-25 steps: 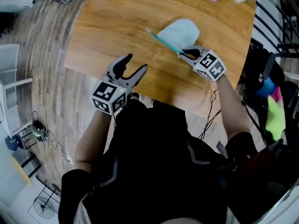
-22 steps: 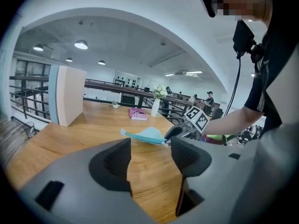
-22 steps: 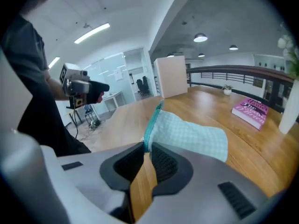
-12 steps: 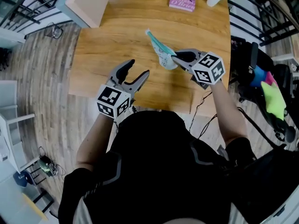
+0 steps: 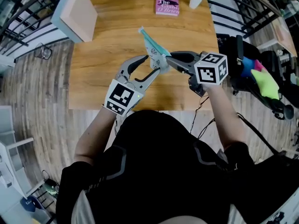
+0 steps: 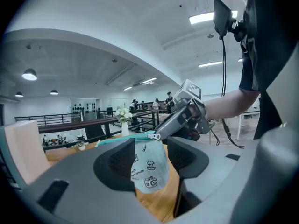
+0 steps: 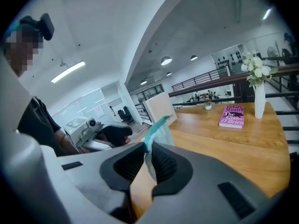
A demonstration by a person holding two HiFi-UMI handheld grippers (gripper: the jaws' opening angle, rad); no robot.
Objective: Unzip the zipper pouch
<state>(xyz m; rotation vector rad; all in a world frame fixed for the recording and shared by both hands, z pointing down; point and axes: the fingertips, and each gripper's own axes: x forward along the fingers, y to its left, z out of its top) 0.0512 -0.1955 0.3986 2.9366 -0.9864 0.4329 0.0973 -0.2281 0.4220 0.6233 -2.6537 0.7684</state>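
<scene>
Pale-blue zipper pouch — zip closed, contents unseen — hangs above the wooden table, pinched by my right gripper; my left gripper straddles it, jaws apart, just closing in.

The only print I can properly read is on the pink paperback lying at the far edge of the desk. From the head view its cover gives the author as "Hilary Mantel", with a title that starts "The". The right gripper view adds "O'Brien" on the lowest line; the word between them I cannot make out. The zipper pouch has small dark cartoon figures and a couple of lines of tiny lettering on its pale fabric, too small for me to read. The cubes on my left tool and right tool carry black-and-white square code markers, with no letters or numbers.
</scene>
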